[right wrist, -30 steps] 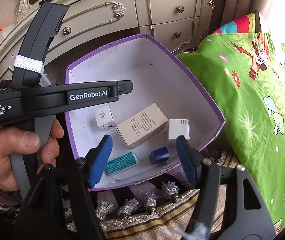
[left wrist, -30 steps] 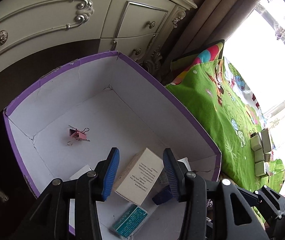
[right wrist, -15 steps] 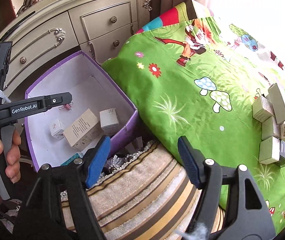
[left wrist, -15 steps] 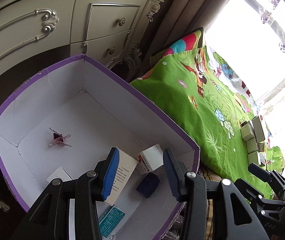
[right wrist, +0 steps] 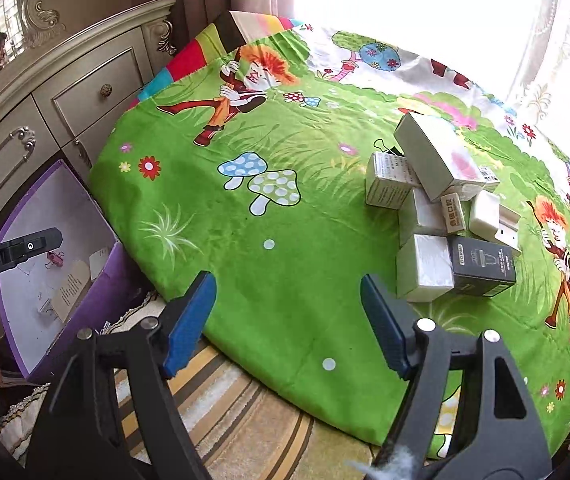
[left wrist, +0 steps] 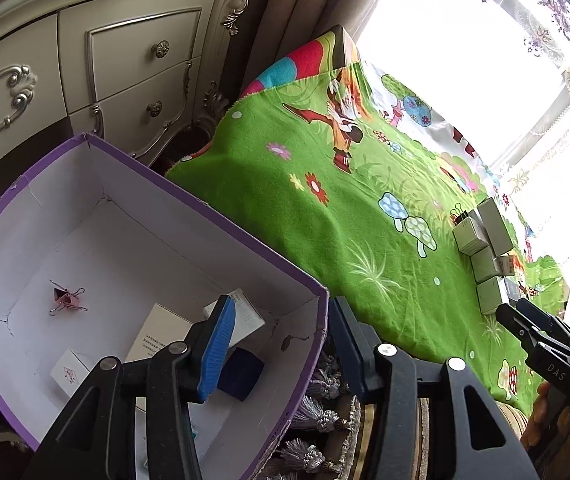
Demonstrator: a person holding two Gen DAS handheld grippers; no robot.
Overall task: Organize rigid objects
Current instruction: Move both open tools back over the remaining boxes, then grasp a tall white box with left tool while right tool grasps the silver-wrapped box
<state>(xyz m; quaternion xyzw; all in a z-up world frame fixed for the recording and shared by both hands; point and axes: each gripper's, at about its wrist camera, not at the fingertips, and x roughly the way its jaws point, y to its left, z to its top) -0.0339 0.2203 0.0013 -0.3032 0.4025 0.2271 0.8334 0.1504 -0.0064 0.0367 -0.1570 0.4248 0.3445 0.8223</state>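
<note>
One purple box (left wrist: 245,240) holds three white cartons (left wrist: 157,332), one dark blue cube (left wrist: 241,368) and one pink binder clip (left wrist: 67,300). On one green cartoon blanket (right wrist: 245,240) lies one pile of about eight small cartons (right wrist: 425,268), seven pale and one black (right wrist: 481,268), with one black binder clip (right wrist: 389,148) behind.

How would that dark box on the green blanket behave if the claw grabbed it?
The dark box looks like stiff printed cardboard, so probably light and easy to pinch. It touches a pale box, so pulling might nudge it. The soft blanket likely stops sliding.
</note>
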